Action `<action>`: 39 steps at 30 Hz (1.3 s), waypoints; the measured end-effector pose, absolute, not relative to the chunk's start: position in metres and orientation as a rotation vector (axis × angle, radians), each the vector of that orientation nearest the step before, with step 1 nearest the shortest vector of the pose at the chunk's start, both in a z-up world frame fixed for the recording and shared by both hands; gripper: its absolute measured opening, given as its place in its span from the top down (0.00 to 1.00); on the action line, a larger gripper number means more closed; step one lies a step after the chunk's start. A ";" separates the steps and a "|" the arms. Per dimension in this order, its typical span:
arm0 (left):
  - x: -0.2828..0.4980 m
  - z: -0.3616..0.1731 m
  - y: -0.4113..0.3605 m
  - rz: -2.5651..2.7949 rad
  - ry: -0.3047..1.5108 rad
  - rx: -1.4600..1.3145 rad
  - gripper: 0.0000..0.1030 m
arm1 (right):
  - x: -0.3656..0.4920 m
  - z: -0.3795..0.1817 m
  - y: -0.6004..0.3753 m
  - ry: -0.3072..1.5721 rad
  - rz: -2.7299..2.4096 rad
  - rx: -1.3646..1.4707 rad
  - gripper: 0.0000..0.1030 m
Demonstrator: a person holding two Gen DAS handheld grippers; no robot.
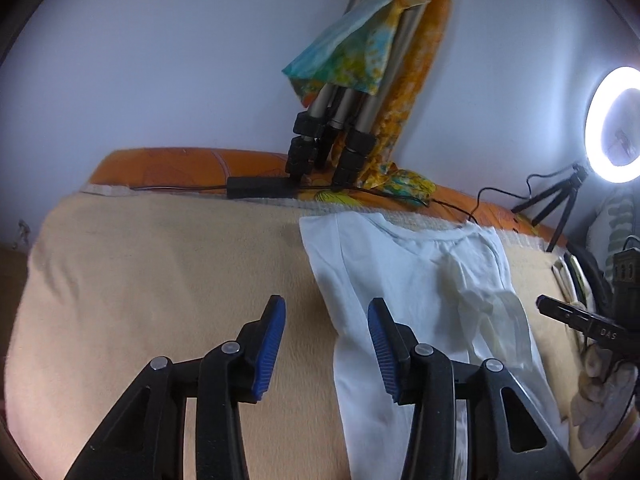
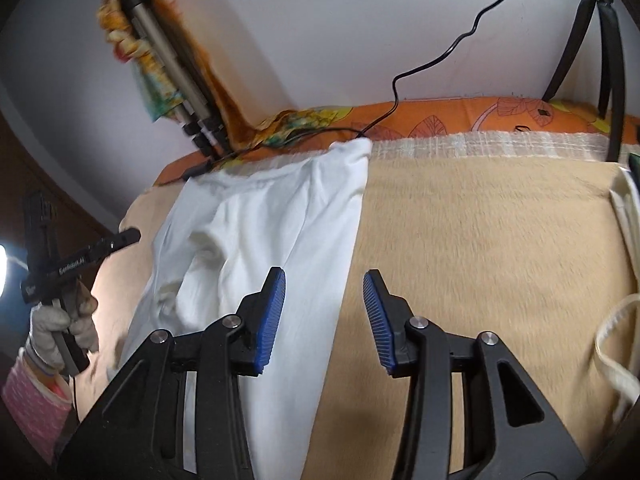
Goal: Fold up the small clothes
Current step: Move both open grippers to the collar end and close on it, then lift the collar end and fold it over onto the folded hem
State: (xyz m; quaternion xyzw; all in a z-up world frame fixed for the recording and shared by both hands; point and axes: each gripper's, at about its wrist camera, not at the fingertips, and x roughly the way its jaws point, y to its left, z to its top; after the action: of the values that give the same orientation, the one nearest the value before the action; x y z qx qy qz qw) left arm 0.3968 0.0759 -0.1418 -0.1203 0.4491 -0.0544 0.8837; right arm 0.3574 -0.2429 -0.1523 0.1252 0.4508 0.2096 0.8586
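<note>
A small white shirt (image 1: 404, 280) lies on the beige blanket (image 1: 160, 280), its sides folded in to make a long narrow strip; the neckline faces the far edge. My left gripper (image 1: 326, 344) hovers open over the shirt's left edge, nothing between its blue pads. In the right wrist view the same white shirt (image 2: 280, 232) runs from the far edge toward me. My right gripper (image 2: 324, 320) stands open over its right edge, empty. The left gripper (image 2: 116, 242) shows at the far left, held by a gloved hand (image 2: 60, 328).
A folded tripod (image 1: 336, 132) wrapped in patterned cloth leans on the wall at the back, with a black cable (image 1: 460, 208) along the orange bedsheet (image 1: 180, 164). A lit ring light (image 1: 616, 124) on a small stand is at the right. Cream fabric (image 2: 624, 220) lies at the right edge.
</note>
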 end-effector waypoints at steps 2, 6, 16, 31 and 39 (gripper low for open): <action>0.411 -0.148 0.078 -0.120 0.942 -0.265 0.57 | 0.373 -0.158 -0.244 0.945 0.436 0.286 0.58; 0.439 -0.161 0.080 -0.133 0.963 -0.303 0.57 | 0.402 -0.169 -0.243 0.940 0.441 0.312 0.58; 0.474 -0.181 0.065 -0.132 0.969 -0.282 0.72 | 0.434 -0.185 -0.233 0.941 0.468 0.281 0.58; 0.482 -0.183 0.052 -0.120 0.927 -0.235 0.99 | 0.442 -0.185 -0.210 0.934 0.370 0.042 0.96; 0.464 -0.151 0.052 -0.148 0.855 -0.222 0.99 | 0.424 -0.153 -0.224 0.855 0.404 0.132 0.96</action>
State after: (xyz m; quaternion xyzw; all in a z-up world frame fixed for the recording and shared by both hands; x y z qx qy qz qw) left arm 0.4638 0.0518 -0.1511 -0.1072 0.4133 -0.0713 0.9015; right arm 0.4239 -0.2242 -0.1525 0.0634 0.4114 0.1946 0.8882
